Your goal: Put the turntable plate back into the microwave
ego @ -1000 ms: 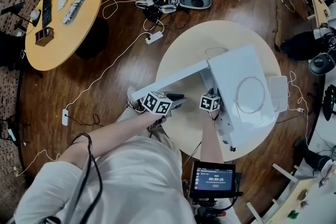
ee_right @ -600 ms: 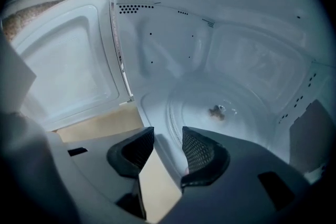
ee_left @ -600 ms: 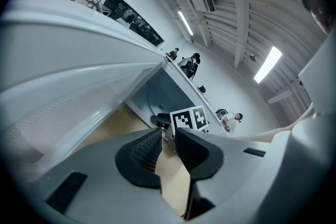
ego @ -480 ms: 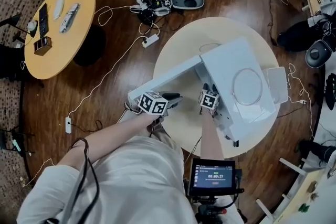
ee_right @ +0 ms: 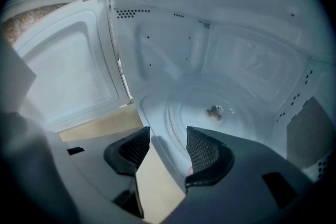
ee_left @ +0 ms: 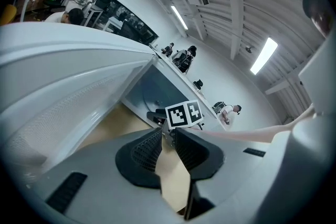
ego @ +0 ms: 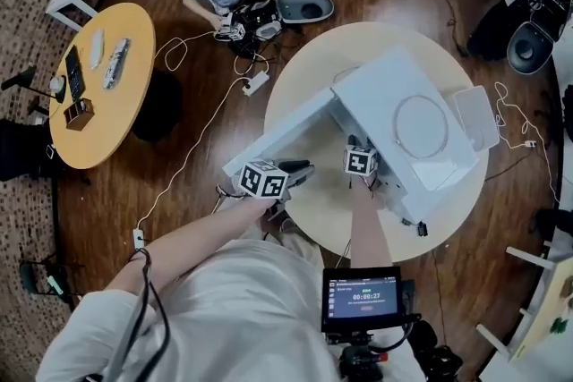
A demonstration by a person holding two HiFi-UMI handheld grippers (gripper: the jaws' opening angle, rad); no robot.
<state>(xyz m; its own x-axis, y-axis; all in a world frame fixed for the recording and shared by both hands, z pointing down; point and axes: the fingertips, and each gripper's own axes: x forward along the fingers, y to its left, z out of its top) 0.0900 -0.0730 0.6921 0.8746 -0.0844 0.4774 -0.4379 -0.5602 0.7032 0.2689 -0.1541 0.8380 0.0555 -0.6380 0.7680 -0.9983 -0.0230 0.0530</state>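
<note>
So the right gripper (ee_right: 168, 132) is sitting right at the mouth of the microwave (ego: 376, 94). Its fingers have just been opening up, so they're standing well apart now with nothing pinched, whereas a second back they were a lot closer together. What looks like the turntable plate (ee_right: 247, 102) is lying flat on the cavity floor just beyond those fingertips. Its near rim is curving through the gap between them without touching either pad as far as I can see, and the little hub (ee_right: 214, 111) is showing at its middle. The left gripper (ee_left: 168, 134) isn't doing anything different from before: its fingers are sitting only a little apart, empty. The open door (ee_left: 68, 76) is off to their left and the right one's marker cube (ee_left: 184, 113) is straight ahead of them. Both are hanging about where they were over the cream table (ego: 331, 210), though the right cube is looking a bit more rolled. There's also a round outline (ego: 425, 128) lying on top of the microwave, can't tell what it is.
</note>
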